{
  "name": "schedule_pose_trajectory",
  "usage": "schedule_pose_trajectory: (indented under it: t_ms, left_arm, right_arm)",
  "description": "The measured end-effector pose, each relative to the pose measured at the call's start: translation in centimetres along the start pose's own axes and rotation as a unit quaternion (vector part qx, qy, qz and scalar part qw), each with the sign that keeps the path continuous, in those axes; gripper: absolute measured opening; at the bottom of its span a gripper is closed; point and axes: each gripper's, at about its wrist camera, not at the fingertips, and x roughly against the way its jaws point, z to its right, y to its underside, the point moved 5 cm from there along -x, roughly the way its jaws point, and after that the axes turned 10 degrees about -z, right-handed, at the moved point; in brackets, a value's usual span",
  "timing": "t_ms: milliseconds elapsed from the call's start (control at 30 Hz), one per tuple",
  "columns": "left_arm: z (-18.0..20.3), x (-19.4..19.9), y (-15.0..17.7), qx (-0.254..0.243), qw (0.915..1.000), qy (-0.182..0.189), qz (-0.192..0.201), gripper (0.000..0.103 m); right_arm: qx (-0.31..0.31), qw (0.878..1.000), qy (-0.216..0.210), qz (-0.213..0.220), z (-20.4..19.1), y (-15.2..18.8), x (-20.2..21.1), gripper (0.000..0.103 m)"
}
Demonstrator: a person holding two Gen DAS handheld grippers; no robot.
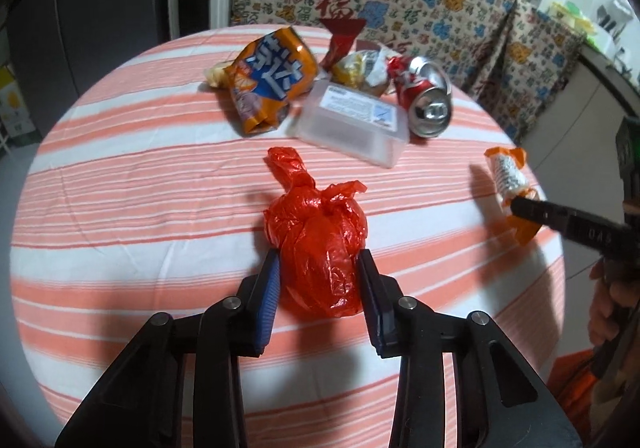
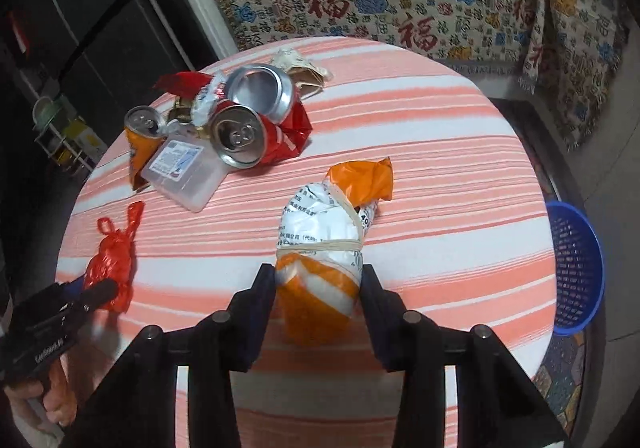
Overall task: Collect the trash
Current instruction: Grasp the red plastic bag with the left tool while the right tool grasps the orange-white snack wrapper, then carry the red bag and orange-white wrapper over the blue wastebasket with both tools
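Both grippers are on trash at once. The left gripper [image 1: 318,276] has its blue pads against the sides of the knotted red bag [image 1: 318,244], which sits on the striped counter [image 1: 120,188], knot and tail pointing away toward the far pile. The right gripper [image 2: 318,288] brackets the orange-and-white wrapped packet [image 2: 332,244], its fingers pressed to the near end; the packet's long axis runs away from the gripper, twisted orange tip farthest. Neither piece looks lifted yet. Still waiting: the chip bag [image 1: 268,80], clear plastic box [image 1: 352,124], crushed red can [image 1: 424,96] and more wrappers behind. The blue basket [image 2: 576,268] stands off the counter's right edge, so collecting looks barely begun.
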Motion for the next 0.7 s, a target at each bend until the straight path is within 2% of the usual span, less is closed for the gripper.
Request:
schedule_pose_trajectory:
  t_ms: [100, 367, 700]
  left_arm:
    - [1.0, 0.2, -0.1, 0.001, 0.9999, 0.017, 0.002, 0.037]
    - [4.7, 0.3, -0.3, -0.017, 0.9993, 0.034, 0.005, 0.037]
    - [10.5, 0.6, -1.4, -0.061, 0.9965, 0.058, 0.006, 0.036]
  right_arm:
    - [0.021, 1.000, 0.005, 0.009, -0.2, 0.8, 1.3, 0.043]
    - [0.047, 0.999, 0.006, 0.012, 0.7, 2.8, 3.4, 0.043]
    - [0.042, 0.999, 0.014, 0.025, 5.2, 3.7, 6.1, 0.043]
